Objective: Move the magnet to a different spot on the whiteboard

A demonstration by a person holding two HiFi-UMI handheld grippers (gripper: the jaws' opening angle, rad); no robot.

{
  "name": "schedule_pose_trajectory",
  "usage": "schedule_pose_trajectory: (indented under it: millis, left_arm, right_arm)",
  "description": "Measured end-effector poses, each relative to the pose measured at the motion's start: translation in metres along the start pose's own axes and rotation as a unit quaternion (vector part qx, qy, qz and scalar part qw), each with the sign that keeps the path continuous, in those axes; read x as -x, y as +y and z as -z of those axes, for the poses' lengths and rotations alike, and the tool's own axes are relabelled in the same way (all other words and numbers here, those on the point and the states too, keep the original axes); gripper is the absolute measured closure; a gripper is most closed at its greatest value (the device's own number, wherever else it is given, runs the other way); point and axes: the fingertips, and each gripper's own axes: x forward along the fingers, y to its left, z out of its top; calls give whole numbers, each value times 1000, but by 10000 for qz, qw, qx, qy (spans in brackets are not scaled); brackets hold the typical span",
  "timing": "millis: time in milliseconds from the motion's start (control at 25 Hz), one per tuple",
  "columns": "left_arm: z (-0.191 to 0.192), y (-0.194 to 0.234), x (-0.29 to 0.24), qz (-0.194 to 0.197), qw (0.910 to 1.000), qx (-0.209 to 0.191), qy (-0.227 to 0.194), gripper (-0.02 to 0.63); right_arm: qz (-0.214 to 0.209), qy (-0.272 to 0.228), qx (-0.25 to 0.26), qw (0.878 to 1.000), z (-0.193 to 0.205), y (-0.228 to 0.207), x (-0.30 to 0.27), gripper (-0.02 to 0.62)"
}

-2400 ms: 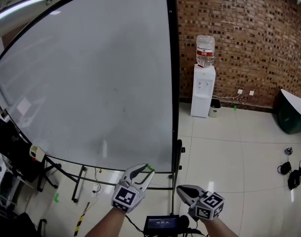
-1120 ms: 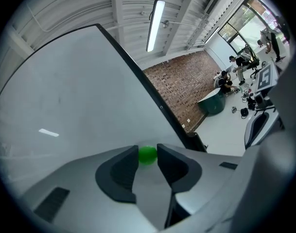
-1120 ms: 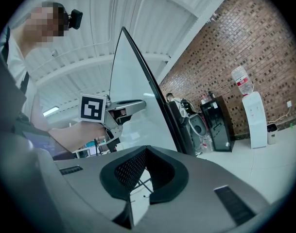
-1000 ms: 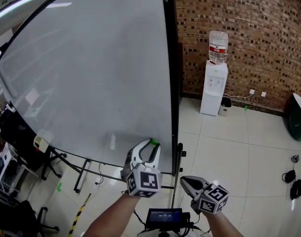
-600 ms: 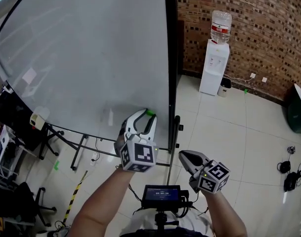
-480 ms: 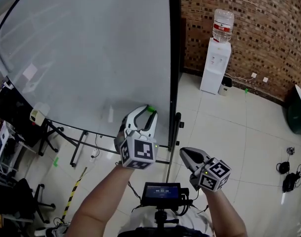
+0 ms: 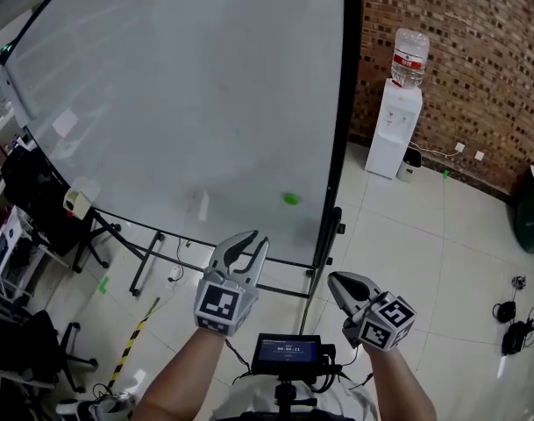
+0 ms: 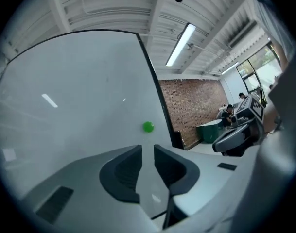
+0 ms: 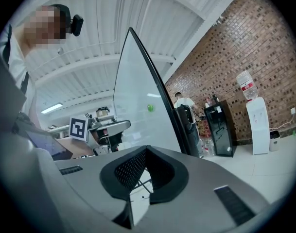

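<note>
A small round green magnet [image 7: 290, 198] sticks on the whiteboard [image 7: 179, 103] near its lower right corner, free of both grippers. It also shows in the left gripper view [image 8: 148, 126] and, small, in the right gripper view [image 9: 150, 108]. My left gripper [image 7: 253, 240] hangs below and in front of the board, apart from the magnet. Its jaws have just been closing; a narrow gap remains with nothing in it [image 8: 148, 150]. My right gripper [image 7: 336, 280] sits lower right, its tips together and empty [image 9: 147, 149].
The board stands on a black wheeled frame [image 7: 323, 244]. A white water dispenser [image 7: 396, 130] stands against the brick wall [image 7: 459, 60]. An eraser [image 7: 76, 202] sits on the board's tray at left. Cables [image 7: 512, 336] lie on the tiled floor at right.
The left gripper held the green magnet against the board; now the magnet stays on the board alone. The left gripper has drawn back and down with narrower jaws. The right gripper kept still.
</note>
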Motion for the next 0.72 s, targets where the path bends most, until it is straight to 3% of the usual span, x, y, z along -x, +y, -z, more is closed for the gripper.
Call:
schedule_pose_trajectory:
  millis: [120, 280, 520, 720]
  left_arm:
    - [27, 9, 38, 72, 9987, 495, 132, 503]
    - [53, 17, 86, 241, 9959, 855, 162, 522]
    - [72, 23, 139, 468, 9918, 1187, 30, 541]
    - [78, 17, 175, 656, 9903, 1222, 53, 541]
  right_arm:
    - [-18, 17, 9, 10000, 6, 18, -5, 574]
    - [-53, 7, 5, 10000, 16, 46, -12, 574]
    - [-104, 0, 83, 9999, 25, 91, -22, 574]
    - [-128, 37, 87, 9999, 43, 126, -23, 574]
